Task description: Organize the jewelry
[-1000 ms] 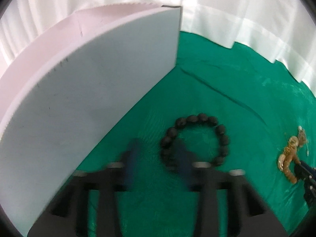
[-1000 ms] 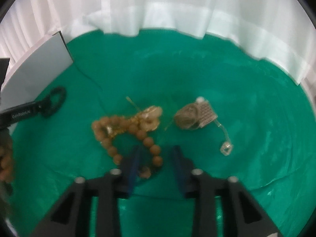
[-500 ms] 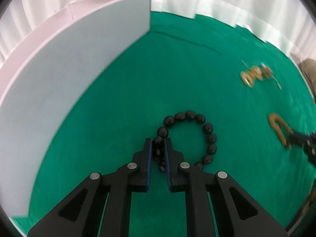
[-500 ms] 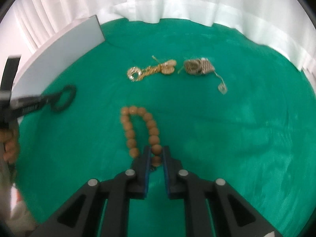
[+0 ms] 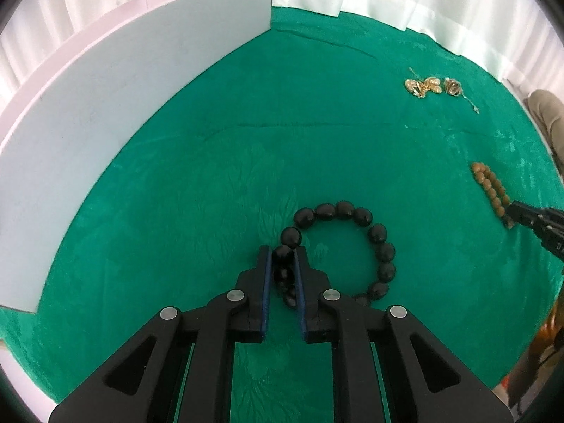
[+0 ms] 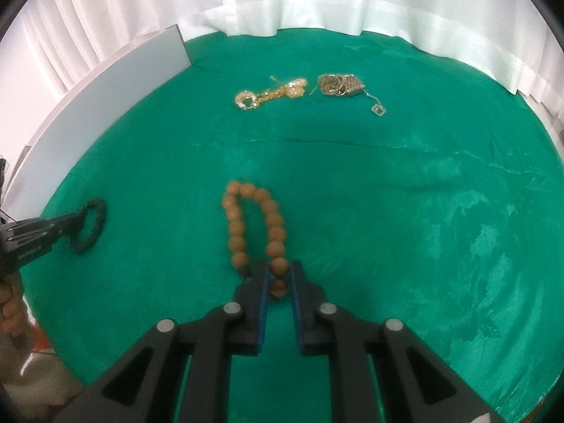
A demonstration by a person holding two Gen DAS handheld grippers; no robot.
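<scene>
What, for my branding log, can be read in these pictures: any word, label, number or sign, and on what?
Left tool: white print along its side, too blurred to read.
Right tool: white marks cut off at the picture's edge, unreadable.
Nothing else shows text.

Glossy black beads (image 5: 352, 246), matt brown beads (image 6: 253, 225), crinkled green cloth (image 6: 387, 211).

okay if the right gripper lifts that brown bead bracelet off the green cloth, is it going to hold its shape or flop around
Probably flop. The brown bead bracelet already lies as a narrow, collapsed loop, which suggests separate beads on a cord rather than a rigid ring. The right gripper pinches only a bead or two at one end, so the rest would likely dangle and swing. The round beads might also slip between the fingers.
</scene>
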